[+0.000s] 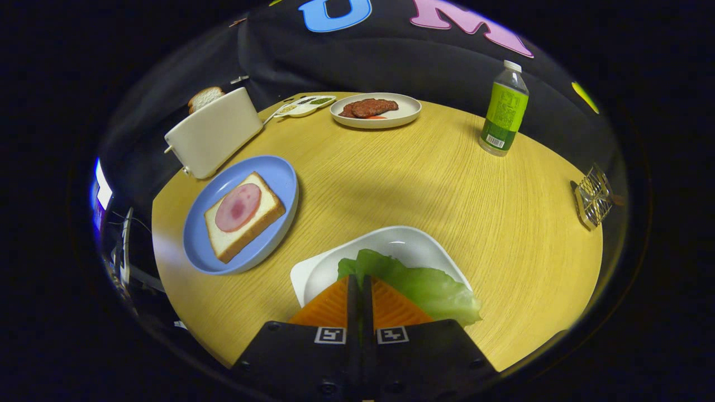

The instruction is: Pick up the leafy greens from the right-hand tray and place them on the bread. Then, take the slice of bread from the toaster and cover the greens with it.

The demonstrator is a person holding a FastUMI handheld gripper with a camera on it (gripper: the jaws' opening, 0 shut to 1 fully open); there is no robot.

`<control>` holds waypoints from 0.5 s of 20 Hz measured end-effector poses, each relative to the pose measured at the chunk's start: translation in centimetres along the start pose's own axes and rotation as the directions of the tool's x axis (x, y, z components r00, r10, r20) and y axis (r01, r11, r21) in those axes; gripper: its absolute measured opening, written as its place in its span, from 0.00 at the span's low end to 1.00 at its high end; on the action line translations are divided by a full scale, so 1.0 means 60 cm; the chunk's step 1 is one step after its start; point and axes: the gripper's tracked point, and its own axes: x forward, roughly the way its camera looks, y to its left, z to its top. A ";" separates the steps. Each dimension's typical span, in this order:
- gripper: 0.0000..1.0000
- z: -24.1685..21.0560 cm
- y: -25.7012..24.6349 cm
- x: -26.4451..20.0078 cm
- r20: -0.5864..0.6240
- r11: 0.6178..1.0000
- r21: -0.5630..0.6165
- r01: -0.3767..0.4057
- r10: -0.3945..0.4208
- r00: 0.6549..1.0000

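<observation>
Two fingers of my gripper sit pressed together with a sliver of lettuce leaf seemingly pinched between them, though the contact itself is hidden. The leaf spreads toward three o'clock over the white tray. At ten o'clock a blue plate carries bread topped with ham. Beyond it at eleven stands the toaster, a bread slice poking out.
</observation>
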 end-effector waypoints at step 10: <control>0.05 0.082 0.014 -0.113 0.159 0.999 0.045 -0.003 -0.004 0.987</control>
